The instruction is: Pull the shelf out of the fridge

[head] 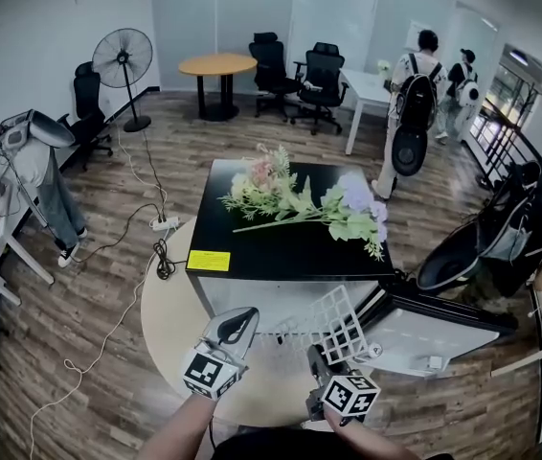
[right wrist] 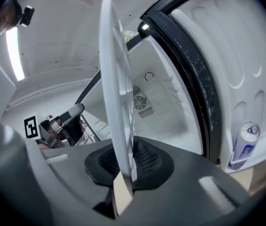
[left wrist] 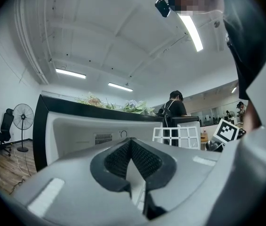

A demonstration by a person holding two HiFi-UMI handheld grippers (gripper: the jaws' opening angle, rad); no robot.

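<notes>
Office table (head: 170,329): right gripper (head: 319,357) pinches the wire shelf (head: 336,320) by its edge, left gripper (head: 245,314) closed, empty; this one-edge grip could let it twist free.

Left claw (head: 237,321) is held low at the left, with the bare left forearm (head: 177,427) behind it and its marker cube (head: 212,374) facing up. Its jaws are together with the tips meeting and nothing between them. Right claw (head: 320,358) sits near it to the right, not touching, with the right forearm (head: 372,439) behind. Its jaws are pinched on an edge of the white wire shelf (right wrist: 114,79), which stands on edge between the pads (right wrist: 144,157).
</notes>
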